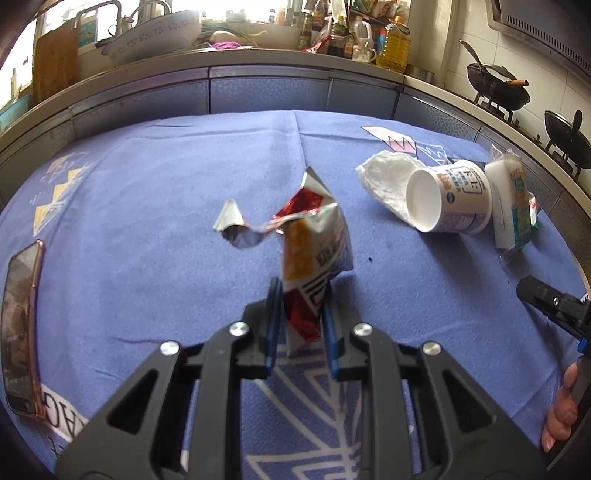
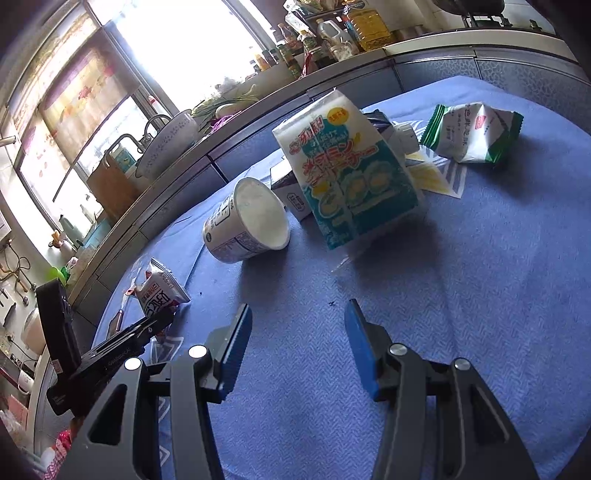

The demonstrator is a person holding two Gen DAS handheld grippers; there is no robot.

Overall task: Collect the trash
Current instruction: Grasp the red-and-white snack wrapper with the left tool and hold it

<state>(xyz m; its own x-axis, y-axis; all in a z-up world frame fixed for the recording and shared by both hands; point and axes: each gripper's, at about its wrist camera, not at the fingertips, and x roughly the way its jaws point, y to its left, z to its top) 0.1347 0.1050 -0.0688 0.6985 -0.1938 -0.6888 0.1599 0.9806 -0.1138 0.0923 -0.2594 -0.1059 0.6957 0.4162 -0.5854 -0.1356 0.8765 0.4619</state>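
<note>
**Left gripper clamps a torn snack wrapper above a blue cloth; right gripper waits empty**

A table covered with a blue tablecloth stands in a kitchen, in front of a grey counter crowded with bottles and a large enamel basin.

In the left wrist view, the left gripper has its blue pads pressed against the lower end of a crumpled snack wrapper. The wrapper is red, orange and white outside, silver inside, and its torn top flares up and to the left. It stands upright in the grip, seemingly raised off the cloth, though the angle makes this hard to confirm.

To the right on the cloth, a white paper cup lies on its side, its mouth facing the camera. A crumpled white tissue touches it from behind. Just beside the cup on the far side is a sponge pack in clear film. A phone lies at the cloth's left edge. A person's fingers show at the lower right.

In the right wrist view, the right gripper hovers over bare cloth, jaws standing apart with nothing between them. Ahead lie the cup and the sponge pack, and farther off a green-and-white wrapper.
</note>
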